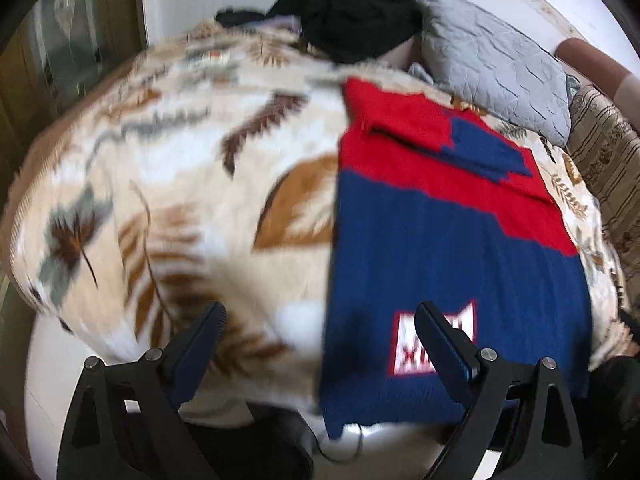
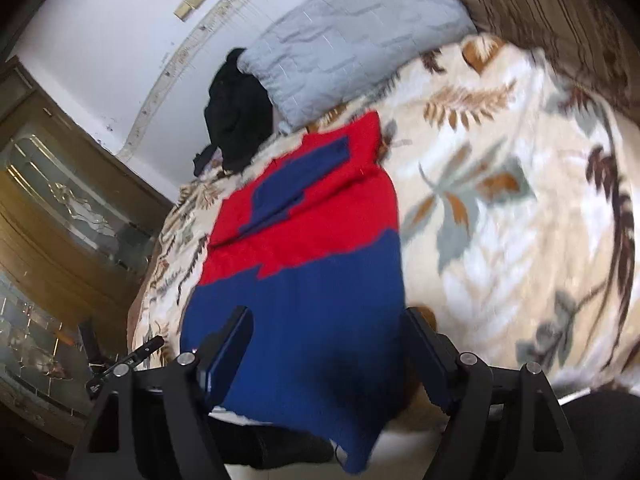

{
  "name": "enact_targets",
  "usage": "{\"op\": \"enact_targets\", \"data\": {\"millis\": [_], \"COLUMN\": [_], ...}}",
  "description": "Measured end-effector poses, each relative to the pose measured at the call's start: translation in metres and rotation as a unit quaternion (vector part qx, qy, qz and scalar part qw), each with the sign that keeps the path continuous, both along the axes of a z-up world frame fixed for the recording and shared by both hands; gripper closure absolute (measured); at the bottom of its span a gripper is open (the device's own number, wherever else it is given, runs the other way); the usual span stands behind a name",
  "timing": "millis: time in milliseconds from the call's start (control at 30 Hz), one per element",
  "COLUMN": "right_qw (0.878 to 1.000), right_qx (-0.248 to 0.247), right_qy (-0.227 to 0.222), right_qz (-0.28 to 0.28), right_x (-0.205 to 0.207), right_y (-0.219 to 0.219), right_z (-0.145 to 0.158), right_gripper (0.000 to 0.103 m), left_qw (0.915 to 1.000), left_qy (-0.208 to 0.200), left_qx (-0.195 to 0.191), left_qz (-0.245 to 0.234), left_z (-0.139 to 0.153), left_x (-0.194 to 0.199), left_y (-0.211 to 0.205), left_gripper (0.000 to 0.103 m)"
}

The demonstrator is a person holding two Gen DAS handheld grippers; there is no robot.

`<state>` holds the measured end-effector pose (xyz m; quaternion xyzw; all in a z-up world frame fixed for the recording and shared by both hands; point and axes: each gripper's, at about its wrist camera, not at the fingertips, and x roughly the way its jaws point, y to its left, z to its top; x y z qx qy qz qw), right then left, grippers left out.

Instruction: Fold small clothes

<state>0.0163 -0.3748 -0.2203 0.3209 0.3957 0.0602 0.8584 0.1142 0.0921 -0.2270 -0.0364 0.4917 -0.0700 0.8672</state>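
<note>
Pillow (image 1: 496, 64) – dark clothes (image 1: 352, 16) beyond sweater (image 1: 440, 232).

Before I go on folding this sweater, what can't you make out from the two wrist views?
- Patch lettering on the sweater: left wrist view, blurred and crossed by a finger of the left claw.
- Sweater's near hem: both views, hangs over the bed edge; in the right wrist view it passes behind the right claw.
- Black pile: too dark to identify.
</note>
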Motion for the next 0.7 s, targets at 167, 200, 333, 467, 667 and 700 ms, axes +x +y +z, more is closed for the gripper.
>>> {"op": "enact_targets", "data": {"millis": [167, 200, 333, 467, 667, 700], "right_qw": [0.999, 0.998, 0.991, 0.986, 0.980, 0.979], "right_qx": [0.030, 0.040, 0.096, 0.097, 0.055, 0.058], "right_qy": [0.045, 0.056, 0.089, 0.132, 0.187, 0.193], "right_qz": [0.009, 0.009, 0.014, 0.027, 0.032, 0.033], "right_x": [-0.009, -0.011, -0.015, -0.014, 0.000, 0.002], "right_y": [-0.002, -0.003, 0.001, 0.019, 0.044, 0.048], "right_z": [-0.024, -0.031, -0.053, -0.070, -0.094, -0.096], "right_gripper": [0.023, 0.023, 0.023, 0.023, 0.025, 0.028], "left_qw": [0.9989, 0.9984, 0.9960, 0.9920, 0.9873, 0.9868], "left_qy": [0.037, 0.046, 0.077, 0.112, 0.151, 0.154], "left_qx": [0.012, 0.014, -0.002, -0.012, -0.006, -0.009], "left_qz": [-0.024, -0.030, -0.045, -0.058, -0.049, -0.049], "left_z": [-0.016, -0.020, -0.031, -0.045, -0.065, -0.067], "left_x": [-0.008, -0.008, -0.008, -0.009, -0.012, -0.013], "left_y": [-0.003, -0.006, -0.010, -0.014, -0.017, -0.017], "left_gripper": [0.008, 0.008, 0.008, 0.008, 0.008, 0.008]}}
